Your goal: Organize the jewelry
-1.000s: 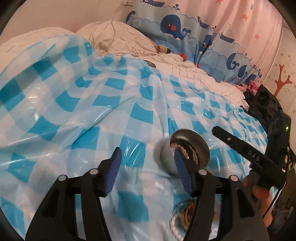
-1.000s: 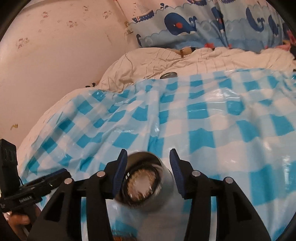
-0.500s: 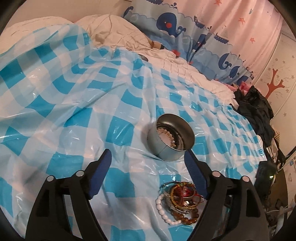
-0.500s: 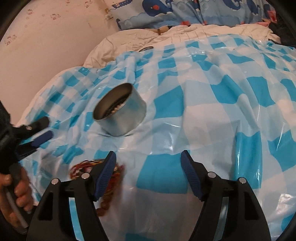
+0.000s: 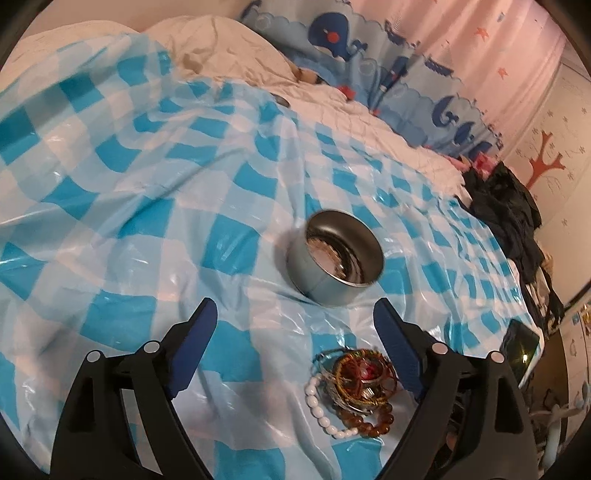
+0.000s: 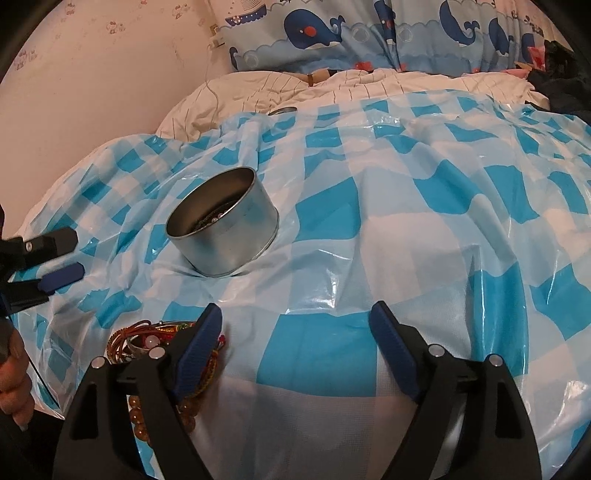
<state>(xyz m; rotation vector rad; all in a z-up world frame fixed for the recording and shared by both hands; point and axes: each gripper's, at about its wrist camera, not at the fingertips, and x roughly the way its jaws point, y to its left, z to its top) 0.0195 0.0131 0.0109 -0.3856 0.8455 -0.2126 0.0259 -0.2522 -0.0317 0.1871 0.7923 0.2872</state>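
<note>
A round metal tin (image 5: 335, 256) stands on the blue-and-white checked plastic sheet (image 5: 147, 206) with beaded jewelry inside; it also shows in the right wrist view (image 6: 223, 229). A pile of bracelets (image 5: 356, 391), white beads, brown beads and red cord, lies in front of it, and appears in the right wrist view (image 6: 147, 339) partly hidden behind my left finger. My left gripper (image 5: 295, 354) is open and empty, just short of the pile. My right gripper (image 6: 295, 354) is open and empty, right of the pile. The left gripper's tips (image 6: 55, 258) show at the far left.
The sheet covers a soft, wrinkled bed. A cream quilt (image 6: 332, 86) and a whale-print pillow (image 6: 369, 33) lie at the back. Dark clothes (image 5: 509, 206) are heaped at the bed's right edge. A small round lid (image 6: 282, 110) lies at the sheet's far edge.
My right gripper has let go of the tin, opened wide and pulled back. My left gripper has opened and pulled back, bringing the bracelet pile into view. The tin now stands on the sheet.
</note>
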